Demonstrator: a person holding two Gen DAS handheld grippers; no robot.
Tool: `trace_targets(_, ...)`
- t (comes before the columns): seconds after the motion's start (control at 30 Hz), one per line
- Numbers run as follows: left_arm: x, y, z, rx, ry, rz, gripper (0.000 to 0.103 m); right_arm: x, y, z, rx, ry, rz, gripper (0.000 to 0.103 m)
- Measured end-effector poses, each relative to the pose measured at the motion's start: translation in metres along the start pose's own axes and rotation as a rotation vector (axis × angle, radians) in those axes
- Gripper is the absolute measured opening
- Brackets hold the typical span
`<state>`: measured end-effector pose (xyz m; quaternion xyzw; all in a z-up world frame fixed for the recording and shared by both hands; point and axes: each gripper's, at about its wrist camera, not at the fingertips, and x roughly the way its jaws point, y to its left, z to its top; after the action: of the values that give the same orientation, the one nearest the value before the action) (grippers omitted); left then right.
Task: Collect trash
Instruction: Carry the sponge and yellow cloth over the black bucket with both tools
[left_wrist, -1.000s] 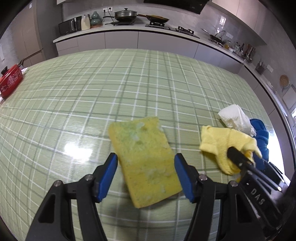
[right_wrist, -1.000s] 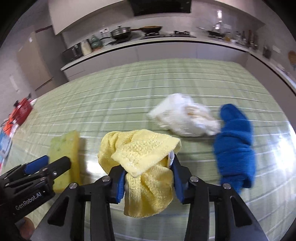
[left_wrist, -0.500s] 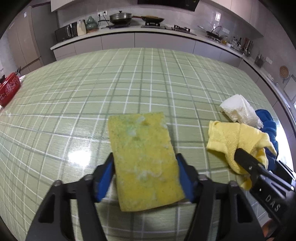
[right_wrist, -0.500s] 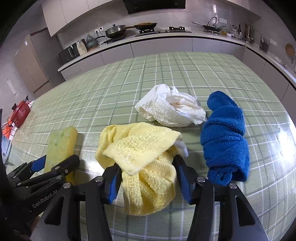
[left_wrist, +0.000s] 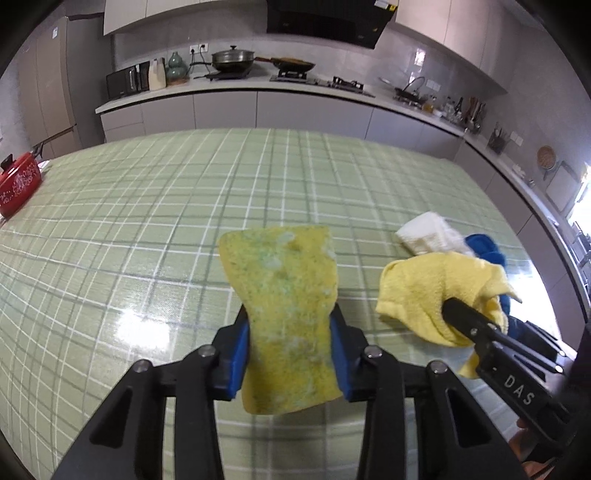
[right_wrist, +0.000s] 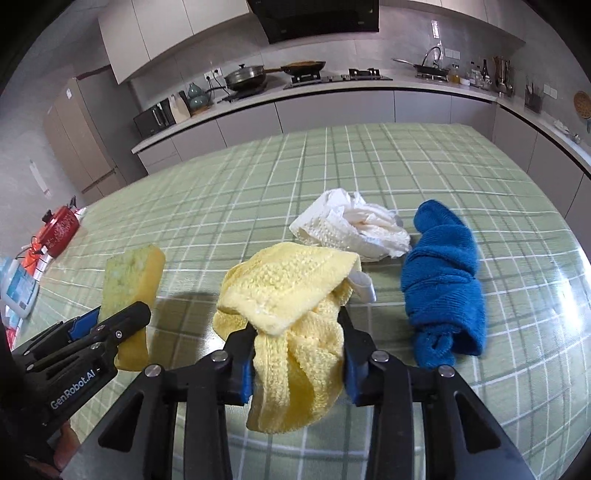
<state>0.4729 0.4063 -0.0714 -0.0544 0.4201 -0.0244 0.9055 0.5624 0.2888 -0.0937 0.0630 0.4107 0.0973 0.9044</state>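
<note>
Green checked worktop (right_wrist: 258, 192) filling both views, kitchen counter (right_wrist: 332, 92) with pans along the far wall behind.

Blue towel (right_wrist: 443, 288), rolled, lying on the worktop at right, apart from both hand-held grippers.

Yellow cloth (right_wrist: 291, 325), bunched, pinched at its middle between the blue pads of the right hand-held gripper (right_wrist: 299, 365); jaws drawn in tight on it after closing further just now; upper folds bulging above the pads, lower end hanging below them. In the left wrist view, same cloth (left_wrist: 436, 291) seen at right, held just above the worktop.

Sponge (left_wrist: 288, 314), yellow with a greenish, blotched face, clamped between the pads of the left hand-held gripper (left_wrist: 290, 358); jaws just closed in, sides of the sponge squeezed to a waist at the pads; far end standing up beyond them. In the right wrist view, sponge (right_wrist: 129, 295) held at left, well apart from the cloth.

White paper wad (right_wrist: 354, 229), crumpled, on the worktop beyond the cloth and just beside the towel.

Red pot (left_wrist: 16, 184) at the far left edge of the worktop.
</note>
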Motion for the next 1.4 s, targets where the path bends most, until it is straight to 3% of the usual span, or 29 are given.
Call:
trace_targets(0.23, -0.024, -0.041, -0.004, 0.023, -0.031, -0.038, 0.040, -0.044, -0.030, -0.008, 0.033, -0.053, 0.023, 0.039)
trace_targets(0.63, -0.051, -0.157, -0.033, 0.009, -0.074, -0.051, 0.040, -0.123, -0.141, -0.022, 0.020, -0.108, 0.045, 0.039)
trace_targets(0.9, -0.058, -0.213, -0.043, 0.090, -0.066, -0.121, 0.040, -0.168, -0.203, -0.036, 0.088, -0.145, -0.013, 0.039)
trace_targets(1.17, -0.048, -0.232, -0.051, 0.141, -0.037, -0.227, 0.040, -0.192, -0.229, -0.058, 0.162, -0.129, -0.117, 0.039)
trace_targets(1.4, -0.053, -0.270, -0.064, 0.185, -0.022, -0.255, 0.040, -0.212, -0.256, -0.074, 0.228, -0.138, -0.144, 0.039)
